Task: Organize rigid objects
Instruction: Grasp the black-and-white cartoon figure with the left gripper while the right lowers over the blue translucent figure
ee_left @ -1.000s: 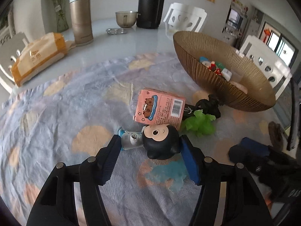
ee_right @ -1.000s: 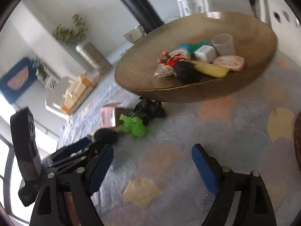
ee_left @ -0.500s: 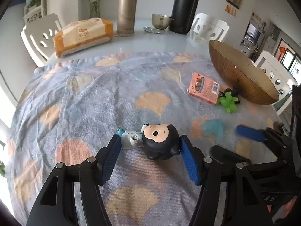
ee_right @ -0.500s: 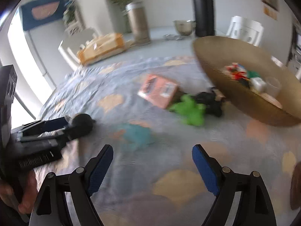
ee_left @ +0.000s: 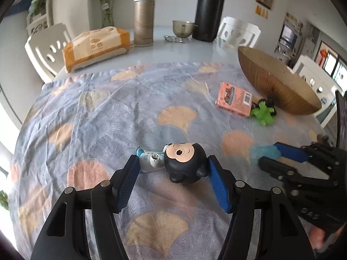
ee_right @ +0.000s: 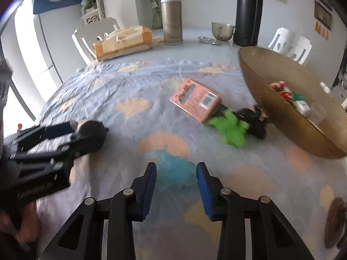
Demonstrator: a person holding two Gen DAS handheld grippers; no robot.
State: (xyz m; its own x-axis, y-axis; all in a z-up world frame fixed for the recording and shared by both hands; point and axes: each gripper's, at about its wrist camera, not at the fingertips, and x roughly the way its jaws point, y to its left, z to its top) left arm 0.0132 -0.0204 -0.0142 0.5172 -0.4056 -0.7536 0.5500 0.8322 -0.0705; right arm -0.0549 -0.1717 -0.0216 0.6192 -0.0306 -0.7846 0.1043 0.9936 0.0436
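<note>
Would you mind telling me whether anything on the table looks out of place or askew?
The bowl tips steeply on its side, with toys still inside. The doll lies flat between the left gripper's pads, and the cloth is wrinkled.

Pink box [ee_right: 195, 102], green toy [ee_right: 232, 127] (blurred), fan-patterned lilac cloth [ee_left: 104, 117].

The right gripper [ee_right: 176, 178], wide apart a second ago over bare cloth near the brown bowl [ee_right: 282, 99], now has its jaws closing around the translucent blue toy [ee_right: 173, 171], which sits between the pads, perhaps already touched; blur hides the contact. The left gripper [ee_left: 171, 176], with the black-haired figurine [ee_left: 184, 164] between its pads, now sits far from the pink box [ee_left: 235, 98] and green toy [ee_left: 263, 116] it was beside earlier.
</note>
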